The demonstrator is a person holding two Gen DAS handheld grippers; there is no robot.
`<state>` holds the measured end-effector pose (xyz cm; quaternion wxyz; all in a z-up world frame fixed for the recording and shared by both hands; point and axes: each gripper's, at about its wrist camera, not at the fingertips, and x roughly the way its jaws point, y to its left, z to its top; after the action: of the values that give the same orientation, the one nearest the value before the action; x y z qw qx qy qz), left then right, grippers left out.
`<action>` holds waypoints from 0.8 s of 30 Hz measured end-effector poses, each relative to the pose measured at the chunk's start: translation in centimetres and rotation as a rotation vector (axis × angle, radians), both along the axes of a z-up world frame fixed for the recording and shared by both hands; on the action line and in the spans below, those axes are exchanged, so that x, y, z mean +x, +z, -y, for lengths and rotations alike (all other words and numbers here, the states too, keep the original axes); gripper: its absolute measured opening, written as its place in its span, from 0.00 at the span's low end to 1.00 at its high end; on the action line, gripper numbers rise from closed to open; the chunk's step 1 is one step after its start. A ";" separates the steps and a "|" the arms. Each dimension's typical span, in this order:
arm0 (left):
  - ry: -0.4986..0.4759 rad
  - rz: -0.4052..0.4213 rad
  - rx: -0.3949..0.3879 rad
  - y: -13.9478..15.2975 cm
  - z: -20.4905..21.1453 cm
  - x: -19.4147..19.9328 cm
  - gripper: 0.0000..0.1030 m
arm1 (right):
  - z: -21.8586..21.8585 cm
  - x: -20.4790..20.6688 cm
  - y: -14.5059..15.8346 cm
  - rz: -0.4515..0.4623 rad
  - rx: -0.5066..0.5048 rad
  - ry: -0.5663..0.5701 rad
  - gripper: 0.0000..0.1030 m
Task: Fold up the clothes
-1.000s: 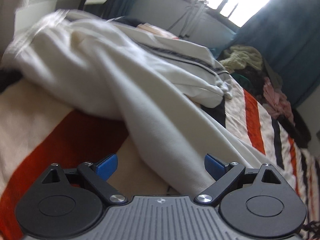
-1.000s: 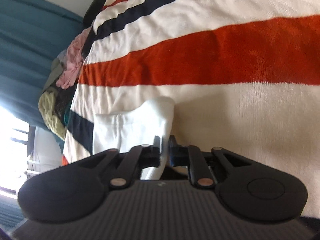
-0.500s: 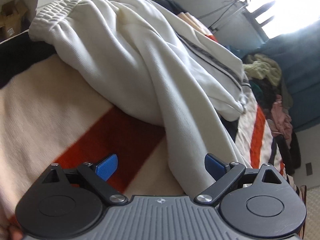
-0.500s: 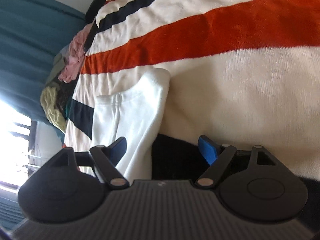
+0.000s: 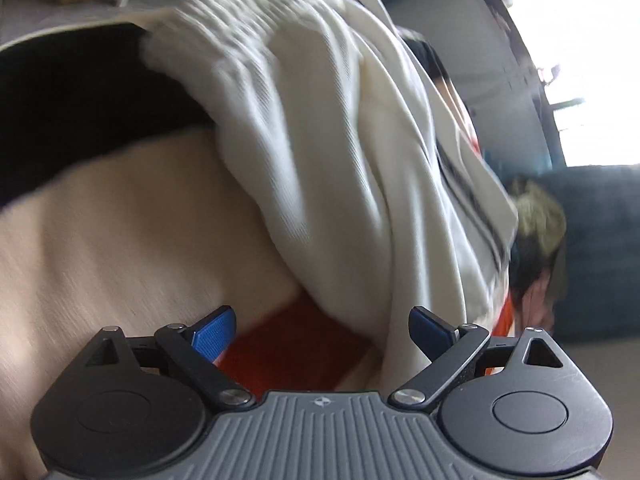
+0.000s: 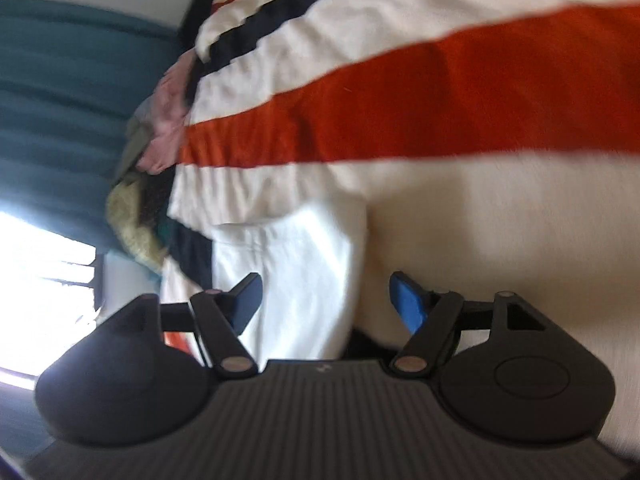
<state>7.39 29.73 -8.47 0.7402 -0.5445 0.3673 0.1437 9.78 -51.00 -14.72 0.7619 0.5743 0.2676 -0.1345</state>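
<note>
White trousers [image 5: 340, 168] ahead of the wide-open left tool [image 5: 322, 330], their leg end between the spread fingers of the right tool [image 6: 326, 302].

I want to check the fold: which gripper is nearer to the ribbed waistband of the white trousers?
Left. The left gripper points up toward the waistband, open. The right gripper is open over the trouser leg; no waistband shows there.
</note>
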 end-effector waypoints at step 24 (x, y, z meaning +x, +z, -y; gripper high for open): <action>0.364 0.219 0.226 3.3 -4.8 -2.4 0.14 | 0.9 0.8 0.0 -0.001 -0.120 -0.161 0.10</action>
<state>5.01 34.53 -5.19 0.7937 -0.5280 0.1620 0.2551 10.56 -51.86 -14.75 0.7816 0.5472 0.2122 -0.2113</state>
